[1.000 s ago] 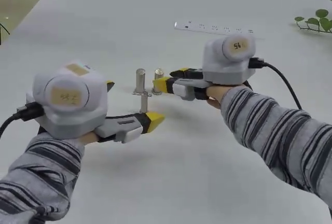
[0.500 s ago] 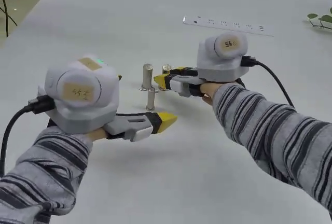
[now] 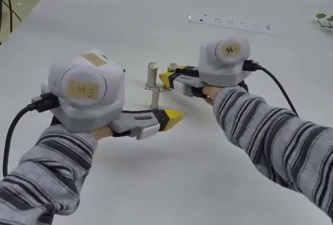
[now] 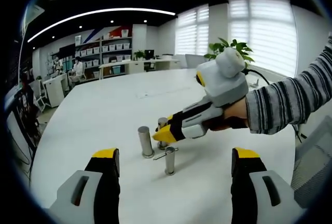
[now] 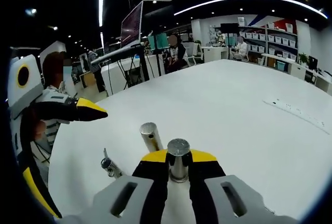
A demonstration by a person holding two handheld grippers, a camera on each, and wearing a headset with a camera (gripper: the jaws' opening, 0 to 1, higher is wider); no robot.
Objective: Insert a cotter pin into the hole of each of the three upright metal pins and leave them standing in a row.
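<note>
Three upright metal pins stand close together on the white table. The nearest pin has a cotter pin through it. The tall pin stands bare behind it. My right gripper is shut on the third pin, gripping its shaft just below the head. My left gripper is open wide, one jaw on each side of the nearest pin and short of it, touching nothing.
A white power strip lies at the far side of the table. A green plant sits at the far right edge. A black cable trails from the right gripper, and one from the left.
The headset view has shifted. My left gripper has edged forward along the nearest pin. The right gripper keeps its hold on the third pin.
</note>
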